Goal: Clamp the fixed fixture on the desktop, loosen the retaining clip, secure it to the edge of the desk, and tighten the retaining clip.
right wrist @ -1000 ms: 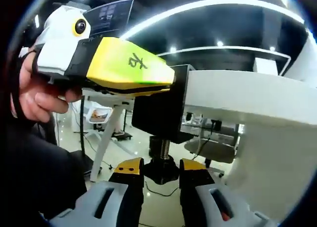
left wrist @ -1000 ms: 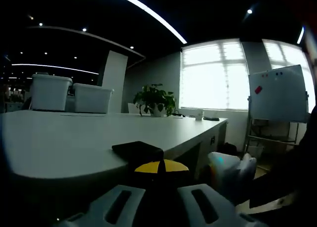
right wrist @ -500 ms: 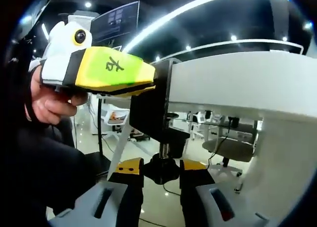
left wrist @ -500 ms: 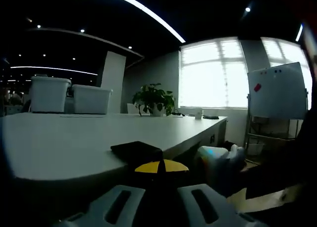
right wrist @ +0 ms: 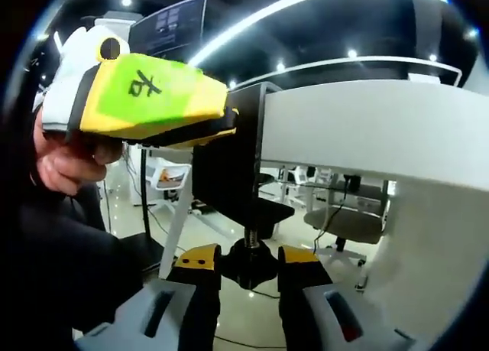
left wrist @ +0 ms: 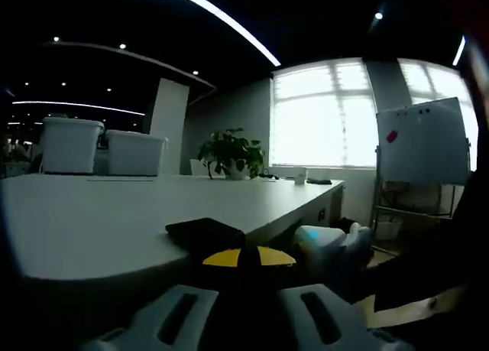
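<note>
A black clamp fixture (right wrist: 229, 184) sits over the edge of the white desk (right wrist: 367, 129). Its top plate (left wrist: 205, 232) lies flat on the desk (left wrist: 92, 213). My left gripper (left wrist: 246, 258) is shut on the fixture's back, yellow jaw tips together. In the right gripper view it appears as a yellow and white body (right wrist: 145, 99) in a hand (right wrist: 65, 164). Below the desk edge, the fixture's screw knob (right wrist: 248, 271) sits between the jaws of my right gripper (right wrist: 250, 261), which are closed on it. From the left gripper view, the right gripper's white body (left wrist: 328, 248) shows under the desk edge.
Two white bins (left wrist: 72, 144) and a potted plant (left wrist: 228, 152) stand at the far side of the desk. A whiteboard (left wrist: 422, 141) stands on the right by bright windows. Under the desk are a white leg panel (right wrist: 416, 244) and office chairs beyond.
Both views have shifted a little. The left gripper looks rolled slightly and sits closer in the right gripper view. The right gripper stays on the knob, drifting left in the left gripper view.
</note>
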Demonstrator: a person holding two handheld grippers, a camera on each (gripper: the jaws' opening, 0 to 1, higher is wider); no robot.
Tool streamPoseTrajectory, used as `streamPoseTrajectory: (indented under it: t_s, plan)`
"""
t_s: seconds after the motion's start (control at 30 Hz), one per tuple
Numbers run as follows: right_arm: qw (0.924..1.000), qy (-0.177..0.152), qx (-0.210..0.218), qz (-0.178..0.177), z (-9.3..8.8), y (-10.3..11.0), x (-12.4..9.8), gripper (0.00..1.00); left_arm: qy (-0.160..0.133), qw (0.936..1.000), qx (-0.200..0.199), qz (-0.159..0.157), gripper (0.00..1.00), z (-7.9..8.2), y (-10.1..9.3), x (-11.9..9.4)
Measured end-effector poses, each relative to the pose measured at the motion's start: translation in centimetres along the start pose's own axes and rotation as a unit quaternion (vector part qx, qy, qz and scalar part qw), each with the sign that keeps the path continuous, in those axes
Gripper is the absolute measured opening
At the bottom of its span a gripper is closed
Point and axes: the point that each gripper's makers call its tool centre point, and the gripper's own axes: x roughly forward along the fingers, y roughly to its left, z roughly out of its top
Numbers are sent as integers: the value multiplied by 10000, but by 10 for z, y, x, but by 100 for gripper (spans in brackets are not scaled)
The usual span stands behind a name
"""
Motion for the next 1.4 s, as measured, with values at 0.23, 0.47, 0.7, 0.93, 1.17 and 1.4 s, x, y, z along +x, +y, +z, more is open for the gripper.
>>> streamPoseTrajectory:
  t_s: [0.23,0.47,0.7,0.93,1.17,1.4]
  plan:
    - [10000,18,40,-24,0,0,0,28,-49,9999,-63,-92,17,4,-11,-4]
    - [10000,5,60,-69,-3,-7,2,28,77,9998,-44,-168,22,7,-23,-28]
    - [9999,-18,68,-119,-4,-11,3,28,95,9997,-170,-159,28,9,-26,-50]
    - [9999,-11,65,-152,-7,-16,4,28,143,9998,-168,5,30,10,-11,-62]
    - [9998,-3,95,-187,-9,-18,6,28,249,9994,-158,178,30,7,1,-75]
    - [9998,2,87,-188,-9,-18,6,28,369,9979,-240,482,30,6,21,-101]
